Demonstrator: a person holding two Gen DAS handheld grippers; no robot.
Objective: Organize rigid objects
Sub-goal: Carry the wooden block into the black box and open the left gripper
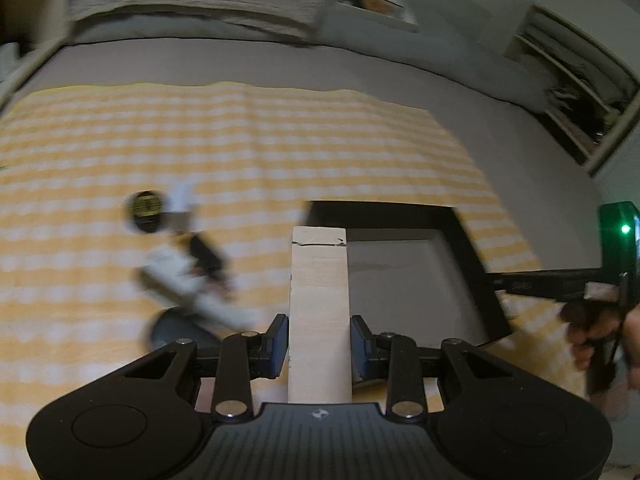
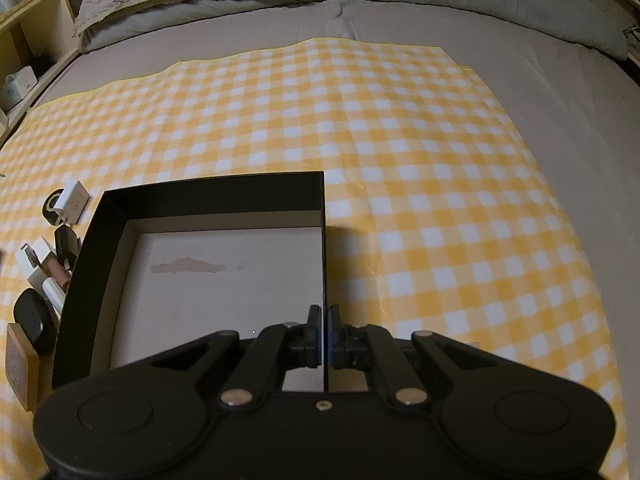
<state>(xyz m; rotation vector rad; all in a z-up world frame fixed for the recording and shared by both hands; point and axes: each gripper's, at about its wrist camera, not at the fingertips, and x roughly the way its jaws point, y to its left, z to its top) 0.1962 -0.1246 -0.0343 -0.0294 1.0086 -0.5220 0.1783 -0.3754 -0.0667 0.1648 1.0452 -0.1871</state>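
With black box still bare inside, barely begun: left hand-held gripper clamped on wooden block above the cloth, right hand-held gripper pinching box's 3 o'clock wall, remaining items clustered outside at box's 9 o'clock.

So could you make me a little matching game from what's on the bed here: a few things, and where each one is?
Things:
1. wooden block
2. black box
3. white charger plug
4. checked yellow cloth

Places:
A. spread over the grey bedsheet
B. between the left gripper's fingers
C. wall pinched by the right gripper
D. left of the box

Pairs: 1-B, 2-C, 3-D, 4-A
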